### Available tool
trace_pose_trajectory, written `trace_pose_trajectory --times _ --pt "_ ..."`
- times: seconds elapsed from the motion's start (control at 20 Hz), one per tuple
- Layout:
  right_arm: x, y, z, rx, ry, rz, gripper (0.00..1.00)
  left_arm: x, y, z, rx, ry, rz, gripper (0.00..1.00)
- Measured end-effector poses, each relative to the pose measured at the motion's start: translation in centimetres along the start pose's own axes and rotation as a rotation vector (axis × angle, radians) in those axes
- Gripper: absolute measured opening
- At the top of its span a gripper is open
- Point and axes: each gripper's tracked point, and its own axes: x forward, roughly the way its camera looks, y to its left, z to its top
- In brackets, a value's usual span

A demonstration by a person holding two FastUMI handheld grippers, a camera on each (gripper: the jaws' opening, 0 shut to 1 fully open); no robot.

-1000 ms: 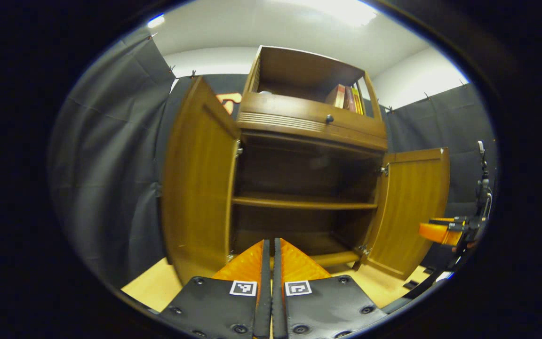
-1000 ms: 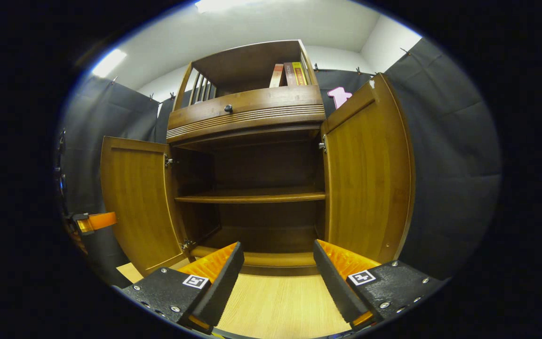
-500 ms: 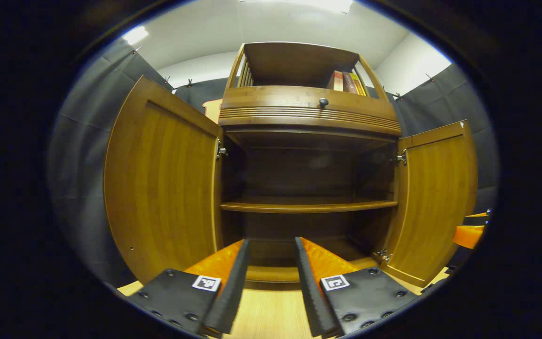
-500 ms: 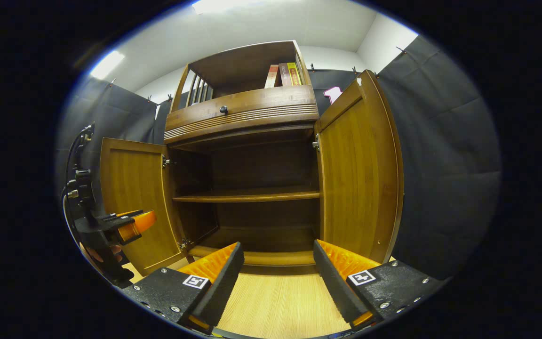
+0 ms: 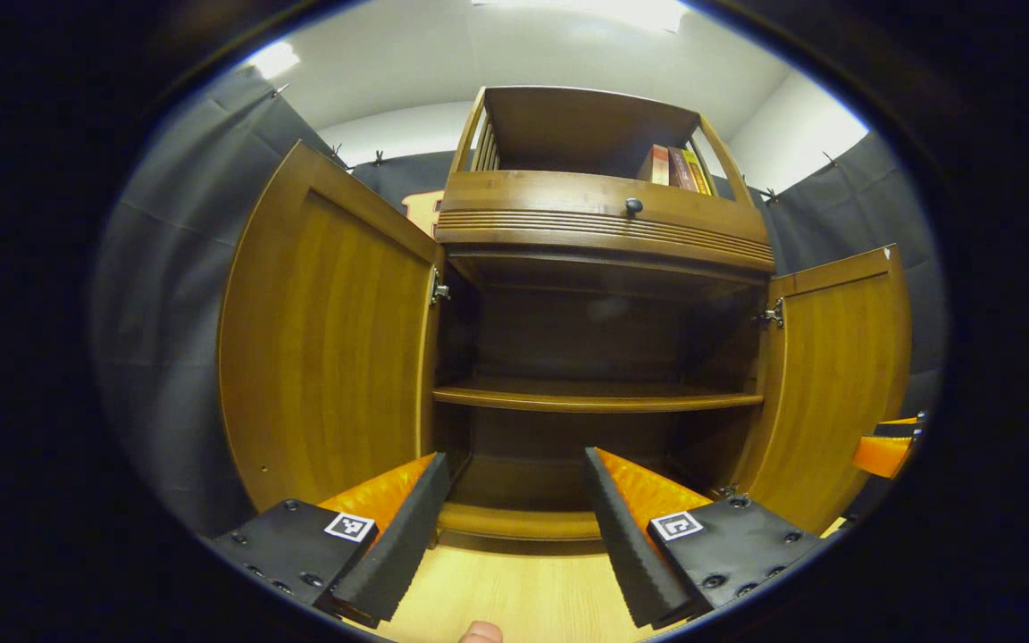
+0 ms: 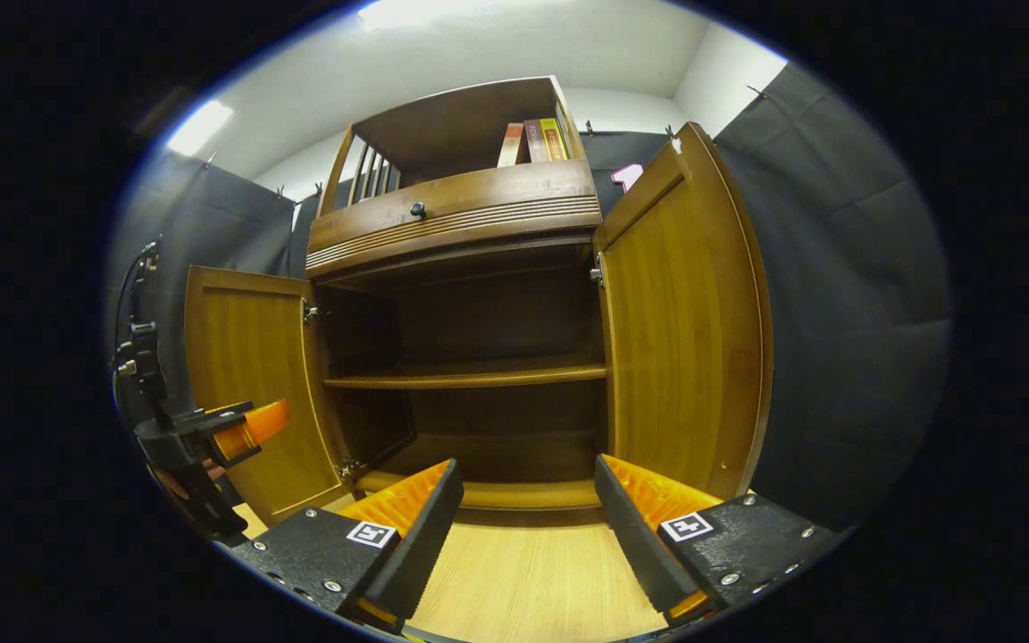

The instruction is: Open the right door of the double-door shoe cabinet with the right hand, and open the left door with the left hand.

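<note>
The wooden shoe cabinet (image 5: 599,232) stands ahead with both doors swung wide. Its left door (image 5: 327,339) and right door (image 5: 836,375) hang outward in the left gripper view. In the right gripper view the left door (image 6: 246,375) and right door (image 6: 680,313) are likewise open. My left gripper (image 5: 510,527) is open, held low in front of the cabinet's bottom, with nothing between its fingers. My right gripper (image 6: 528,527) is open too, also low and before the cabinet base. The left gripper (image 6: 211,438) also appears at the left edge, beside the left door.
Inside are a bare middle shelf (image 5: 595,397) and a bottom board (image 6: 514,491). A drawer with a dark knob (image 5: 633,206) sits above, and books (image 5: 675,168) stand in the top compartment. Light wood floor (image 6: 523,580) lies in front. A fingertip (image 5: 481,632) pokes in at the bottom edge.
My left gripper has gone from shut to open and turned to face the cabinet squarely. The left door stands wider. The right gripper has barely moved.
</note>
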Motion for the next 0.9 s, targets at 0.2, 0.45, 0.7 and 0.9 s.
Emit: trace_pose_trajectory --times 0.2,0.45,0.7,0.9 --pt "-0.05 0.02 -0.03 0.013 -0.002 0.0 0.92 0.06 0.86 0.11 0.002 0.005 0.017 0.95" --pt "-0.37 0.26 0.01 0.007 -0.003 -0.002 0.92 0.06 0.63 0.65 0.011 -0.007 0.014 0.95" --pt "-0.55 0.41 -0.2 0.009 0.001 0.0 0.92 -0.29 0.25 0.65 0.02 -0.006 0.002 0.95" --pt "-0.64 0.36 -0.11 0.008 -0.001 0.0 0.92 -0.37 0.29 0.78 0.026 -0.007 0.004 0.95"
